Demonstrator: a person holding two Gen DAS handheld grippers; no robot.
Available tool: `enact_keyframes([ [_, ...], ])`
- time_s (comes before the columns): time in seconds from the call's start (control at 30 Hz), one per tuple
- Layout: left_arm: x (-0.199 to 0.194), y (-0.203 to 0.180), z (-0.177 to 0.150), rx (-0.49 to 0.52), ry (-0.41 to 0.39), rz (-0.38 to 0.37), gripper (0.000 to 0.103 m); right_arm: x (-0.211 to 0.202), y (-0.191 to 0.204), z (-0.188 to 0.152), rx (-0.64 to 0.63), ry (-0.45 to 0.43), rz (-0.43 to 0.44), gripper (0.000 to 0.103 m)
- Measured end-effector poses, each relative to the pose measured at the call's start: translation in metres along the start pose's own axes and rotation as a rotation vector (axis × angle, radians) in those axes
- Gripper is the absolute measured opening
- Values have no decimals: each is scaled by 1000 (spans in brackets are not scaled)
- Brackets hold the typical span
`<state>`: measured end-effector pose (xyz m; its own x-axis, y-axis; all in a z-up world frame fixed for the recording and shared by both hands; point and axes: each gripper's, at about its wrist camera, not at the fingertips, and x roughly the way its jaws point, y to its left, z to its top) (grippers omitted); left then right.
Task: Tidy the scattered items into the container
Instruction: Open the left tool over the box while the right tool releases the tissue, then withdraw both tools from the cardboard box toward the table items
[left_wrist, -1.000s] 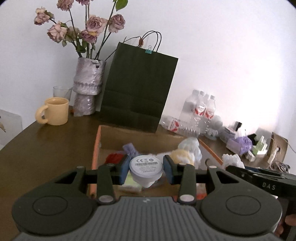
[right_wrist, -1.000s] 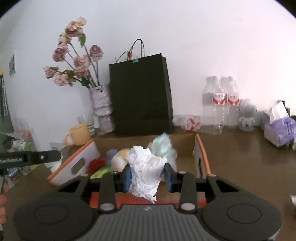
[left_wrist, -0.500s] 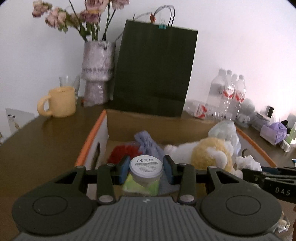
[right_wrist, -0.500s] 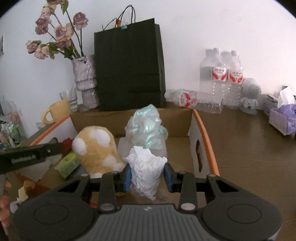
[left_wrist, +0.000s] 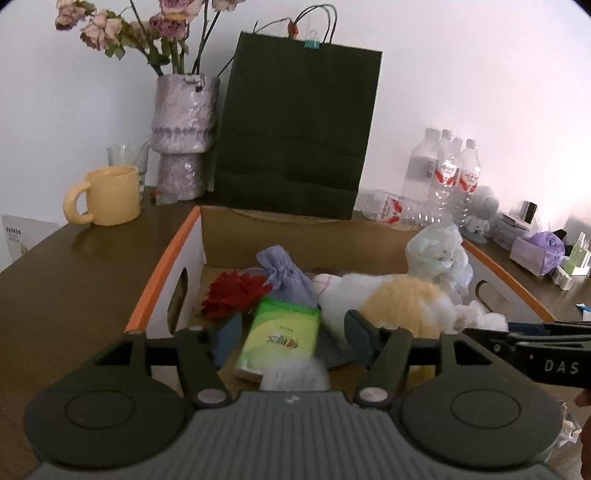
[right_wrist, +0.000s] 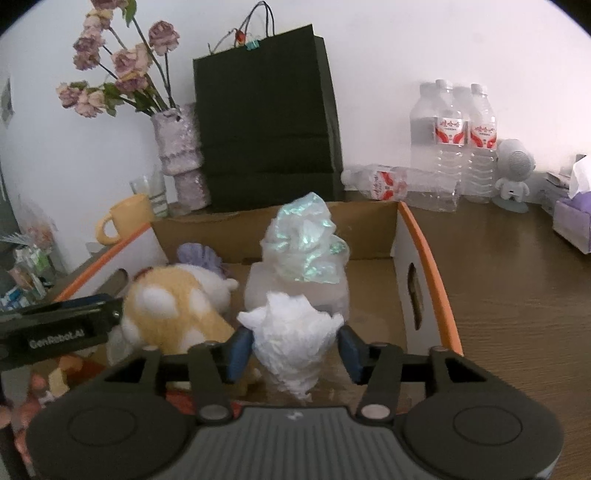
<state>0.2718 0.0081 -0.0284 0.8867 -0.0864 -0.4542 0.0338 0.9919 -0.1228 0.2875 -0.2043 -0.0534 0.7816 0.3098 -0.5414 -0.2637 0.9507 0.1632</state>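
A cardboard box with an orange rim holds a yellow-white plush toy, a red flower, a lavender pouch, a green tissue pack and a crumpled plastic bag. My left gripper hangs over the box with its jaws opening. A blurred white round device lies low between them, free of the pads. My right gripper is also opening, and a crumpled white tissue sits loose between its pads.
Behind the box stand a black paper bag, a vase of dried roses, a yellow mug and a glass. Water bottles, a small white figure and a purple tissue box line the back right.
Both grippers came forward and down over the box, then their jaws spread. The white round device dropped out of the left pads. The tissue is no longer squeezed by the right pads.
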Motion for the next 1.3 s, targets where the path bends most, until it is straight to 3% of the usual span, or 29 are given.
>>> enact_keyframes([
  [0.07,-4,-1,-1,5,-18,-11,68,-7,2,0,2,-23,22,63],
  [0.1,-7,-2,-1,8,-29,-20,74,-10,2,0,2,-36,40,71],
  [0.13,-10,-3,-1,14,-42,-25,78,-14,3,0,-2,-50,48,85],
  [0.2,-18,-7,-2,34,-82,0,100,-23,8,0,-26,-91,10,92],
  [0.37,-37,-13,-5,71,-176,5,103,-37,12,0,-31,-131,4,96],
  [0.43,-41,-14,-9,81,-193,12,103,-41,14,-1,-28,-138,-11,103],
  [0.83,-63,-4,-26,26,-262,-3,103,-61,23,-13,-45,-145,-16,103],
  [1.1,-78,5,-35,-27,-302,32,103,-72,29,-23,-79,-143,4,103],
  [1.3,-82,10,-42,-58,-272,50,103,-74,32,-34,-98,-107,18,103],
])
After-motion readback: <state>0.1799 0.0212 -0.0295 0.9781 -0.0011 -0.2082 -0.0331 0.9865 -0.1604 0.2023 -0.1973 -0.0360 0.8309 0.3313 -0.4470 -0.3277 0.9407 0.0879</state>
